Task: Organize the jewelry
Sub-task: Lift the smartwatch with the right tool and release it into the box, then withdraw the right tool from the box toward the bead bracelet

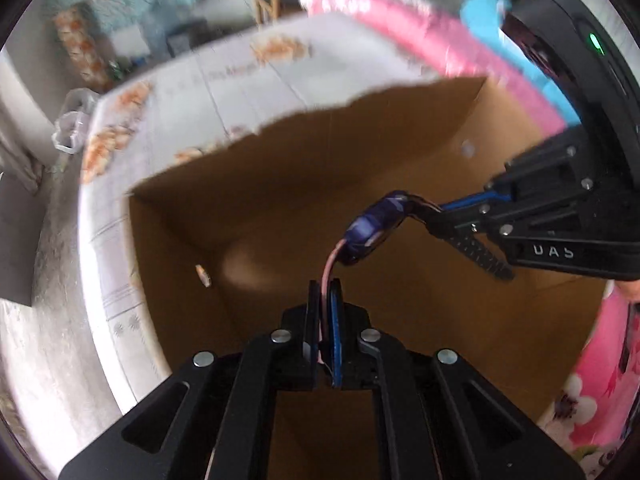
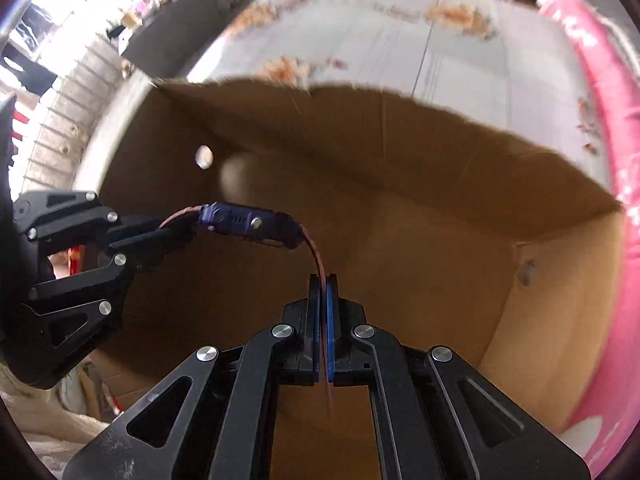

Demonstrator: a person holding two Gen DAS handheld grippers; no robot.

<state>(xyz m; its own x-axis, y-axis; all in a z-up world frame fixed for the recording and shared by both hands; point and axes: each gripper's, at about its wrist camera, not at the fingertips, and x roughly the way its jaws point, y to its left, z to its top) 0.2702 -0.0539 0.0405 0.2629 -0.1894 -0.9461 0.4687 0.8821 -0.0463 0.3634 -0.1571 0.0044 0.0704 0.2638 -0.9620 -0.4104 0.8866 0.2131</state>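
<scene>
My left gripper (image 1: 325,286) clenched on one strap end of watch (image 1: 370,229), right gripper (image 2: 323,280) clenched on other — watch slung between, above open cardboard box (image 2: 540,280). Risk: uneven release — one pad lets go first, watch swings, catches torn box rim, lands outside.

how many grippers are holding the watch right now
2. The left gripper pinches one pink strap end of the watch, the right gripper pinches the other, over the cardboard box. None looks hidden.
</scene>
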